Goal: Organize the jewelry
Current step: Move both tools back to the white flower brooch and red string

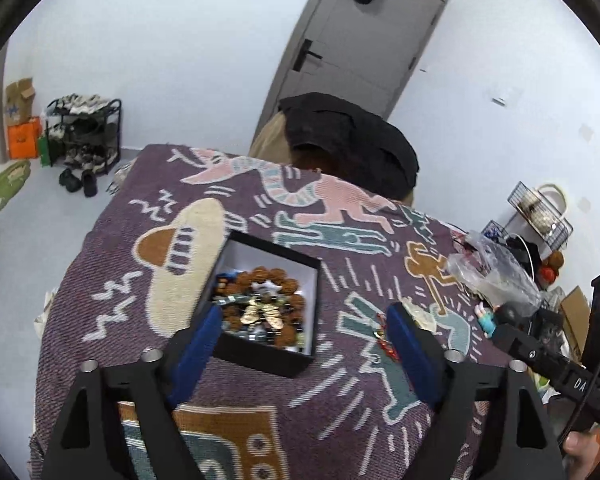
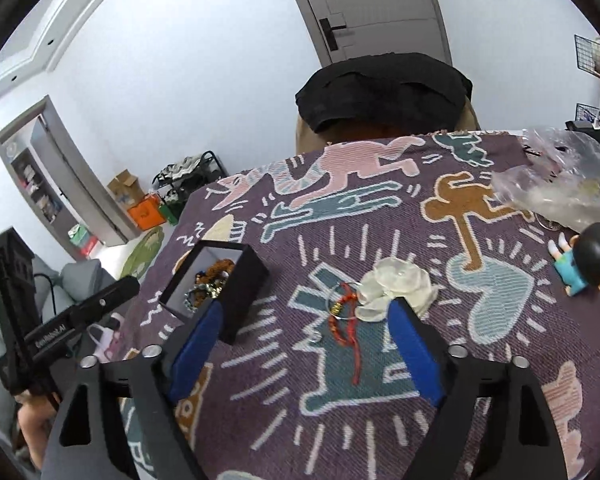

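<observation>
Behind the patterned blanket, a grey door.

White lettering "GenRobot.AI" runs along the black handheld gripper body at the near left; nothing else reads clearly.

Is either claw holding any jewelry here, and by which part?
Nothing is held. The left claw is open over the black box; the right claw is open above the red bracelet.
</observation>
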### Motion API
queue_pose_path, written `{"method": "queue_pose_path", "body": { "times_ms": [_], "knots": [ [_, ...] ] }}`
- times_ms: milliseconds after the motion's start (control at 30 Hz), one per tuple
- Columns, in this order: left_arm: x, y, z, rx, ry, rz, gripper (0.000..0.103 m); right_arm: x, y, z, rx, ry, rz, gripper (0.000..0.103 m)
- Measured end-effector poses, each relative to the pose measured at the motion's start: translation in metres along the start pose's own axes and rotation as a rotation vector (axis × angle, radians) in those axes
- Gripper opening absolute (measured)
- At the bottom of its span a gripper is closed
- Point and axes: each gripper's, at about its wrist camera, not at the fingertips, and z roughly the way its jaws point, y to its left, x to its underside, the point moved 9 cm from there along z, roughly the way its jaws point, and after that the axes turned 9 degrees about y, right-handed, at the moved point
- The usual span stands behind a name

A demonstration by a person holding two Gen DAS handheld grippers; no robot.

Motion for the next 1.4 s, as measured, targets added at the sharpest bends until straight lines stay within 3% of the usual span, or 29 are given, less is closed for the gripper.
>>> {"method": "queue_pose_path", "body": {
  "times_ms": [67,367,467,600,667,833,1167,1400],
  "knots": [
    [0.002,-0.014,0.002,0.005,-0.004,0.033,0.097,0.004,-0.005,0.000,0.007,0.001,0.001,0.087],
    [0.007,-0.058,0.015,0.033,0.017,0.123,0.096,0.019,-0.053,-0.002,0.044,-0.025,0.122,0.087],
    [0.011,-0.070,0.024,0.032,0.042,0.155,0.082,0.023,-0.069,0.000,0.031,-0.025,0.174,0.086],
    [0.023,-0.081,0.042,0.012,0.105,0.189,0.067,0.028,-0.083,0.004,0.011,-0.016,0.210,0.074],
    [0.030,-0.087,0.052,0.010,0.137,0.200,0.056,0.031,-0.087,0.006,0.005,-0.015,0.224,0.073],
    [0.043,-0.096,0.079,-0.021,0.198,0.234,0.044,0.036,-0.094,0.008,-0.004,-0.018,0.235,0.071],
    [0.056,-0.095,0.127,-0.077,0.318,0.245,0.036,0.044,-0.118,0.009,-0.026,-0.016,0.281,0.056],
    [0.065,-0.091,0.152,-0.106,0.373,0.250,0.036,0.049,-0.127,0.015,-0.039,-0.007,0.302,0.055]
  ]
}}
